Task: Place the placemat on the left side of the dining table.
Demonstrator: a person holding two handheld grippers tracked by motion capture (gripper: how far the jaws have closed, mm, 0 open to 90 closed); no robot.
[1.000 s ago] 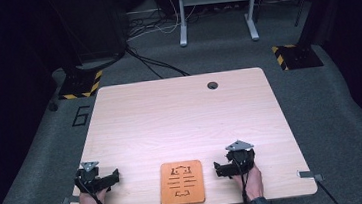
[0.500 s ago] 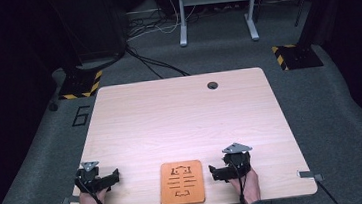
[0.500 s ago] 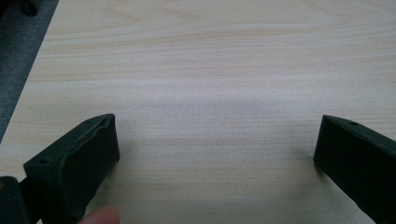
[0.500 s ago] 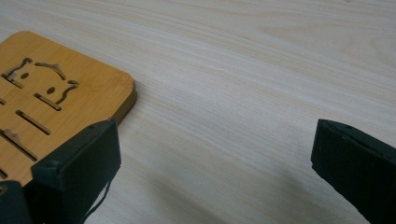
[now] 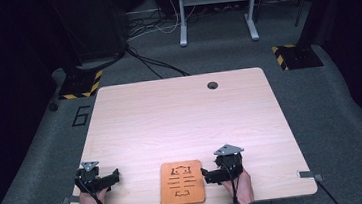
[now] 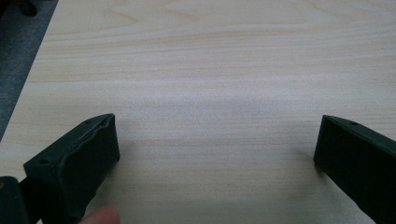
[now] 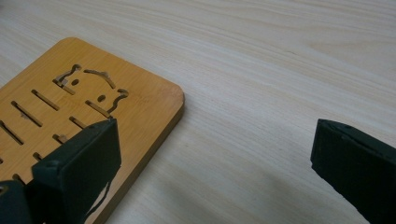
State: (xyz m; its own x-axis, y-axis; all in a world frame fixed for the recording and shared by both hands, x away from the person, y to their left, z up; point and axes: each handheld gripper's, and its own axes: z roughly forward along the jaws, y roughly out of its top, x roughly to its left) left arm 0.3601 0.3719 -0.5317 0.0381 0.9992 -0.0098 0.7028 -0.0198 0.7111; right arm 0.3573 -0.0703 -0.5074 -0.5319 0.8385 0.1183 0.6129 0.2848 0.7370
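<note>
An orange wooden board (image 5: 181,182) with cut-out slots and an animal-shaped outline lies flat near the table's front edge, at the middle. My right gripper (image 5: 205,175) sits just right of it, jaws pointing left at the board's right edge. In the right gripper view the board (image 7: 70,107) lies at the left and my right gripper (image 7: 215,140) is open, its left jaw over the board's edge with nothing held. My left gripper (image 5: 115,176) rests at the front left of the table, apart from the board. Seen from its own camera, the left gripper (image 6: 217,133) is open over bare wood.
The light wood table (image 5: 181,122) has a round cable hole (image 5: 212,85) near its far edge. Small metal brackets (image 5: 306,174) stick out at the front corners. Beyond the table are grey carpet, cables, desk legs (image 5: 181,16) and black-and-yellow striped bases (image 5: 295,56).
My right gripper has moved left and slightly toward the person, closing up to the board's right edge. The left gripper and the board have stayed put.
</note>
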